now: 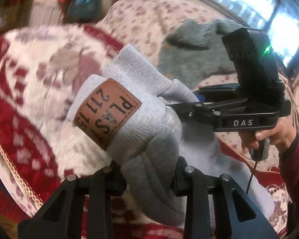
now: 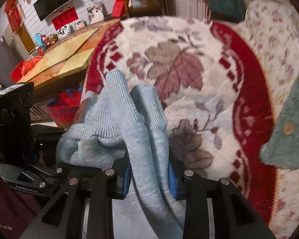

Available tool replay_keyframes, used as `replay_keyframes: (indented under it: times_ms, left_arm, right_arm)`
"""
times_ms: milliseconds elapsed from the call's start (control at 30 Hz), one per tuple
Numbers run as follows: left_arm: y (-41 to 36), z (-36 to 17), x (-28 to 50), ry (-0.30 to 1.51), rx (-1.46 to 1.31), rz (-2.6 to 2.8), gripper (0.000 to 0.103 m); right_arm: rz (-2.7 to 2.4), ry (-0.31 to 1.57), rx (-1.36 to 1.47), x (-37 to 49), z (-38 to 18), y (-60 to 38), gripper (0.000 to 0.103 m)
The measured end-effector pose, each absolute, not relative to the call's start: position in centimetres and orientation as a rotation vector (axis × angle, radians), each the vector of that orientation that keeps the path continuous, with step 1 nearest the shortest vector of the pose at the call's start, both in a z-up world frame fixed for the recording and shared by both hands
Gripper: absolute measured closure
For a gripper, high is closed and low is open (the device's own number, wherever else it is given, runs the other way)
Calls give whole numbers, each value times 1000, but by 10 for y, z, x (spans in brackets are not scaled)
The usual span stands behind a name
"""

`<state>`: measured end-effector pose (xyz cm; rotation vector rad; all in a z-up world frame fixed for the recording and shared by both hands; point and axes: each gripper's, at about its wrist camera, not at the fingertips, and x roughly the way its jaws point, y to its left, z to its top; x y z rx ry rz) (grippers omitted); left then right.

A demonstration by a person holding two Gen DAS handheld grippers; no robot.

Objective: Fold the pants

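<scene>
The light grey pants have a ribbed waistband with a brown leather patch. My left gripper is shut on a bunched fold of the pants, held above the red and white blanket. My right gripper comes in from the right in the left wrist view and grips the cloth beside the waistband. In the right wrist view the right gripper is shut on the pants, cloth bunched between its blue pads. The left gripper's body shows at the left.
A grey-green fleece garment lies on the floral sheet to the right. A low wooden table and a red basket stand left of the bed. A TV hangs on the far wall.
</scene>
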<state>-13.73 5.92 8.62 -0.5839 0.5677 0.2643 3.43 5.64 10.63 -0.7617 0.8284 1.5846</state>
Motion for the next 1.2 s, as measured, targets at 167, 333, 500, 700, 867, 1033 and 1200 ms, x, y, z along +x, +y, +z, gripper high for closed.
replay_keyframes:
  times_ms: [167,333,500,700,867,1033,1200]
  left_arm:
    - [25,127,-129,520,-486,215,72]
    - [-27,157,-108,488,-371,144,72]
    - [-82,165,-89,489,-279,80,72]
    - [-153,147,-70,521,-195,-15,73]
    - [-209,116,-55,542,-168,-68,73]
    - [-233,90,-41,558,-184,-72,73]
    - [-247,56,-31,662,-200,-145,69]
  right_arm:
    - [1573,728,-734,38,147,13,70]
    - [1523,648,-701,48,181,-47,70]
    - [1467,633,-637,65,189,-108,70]
    - [1364,685,-546,86,165,-189,68]
    - [1254,742,-483,100,135,-246,69]
    - [1138,781,-446,114,107,-277,70]
    - [999,948,-398,145,56,-303,56]
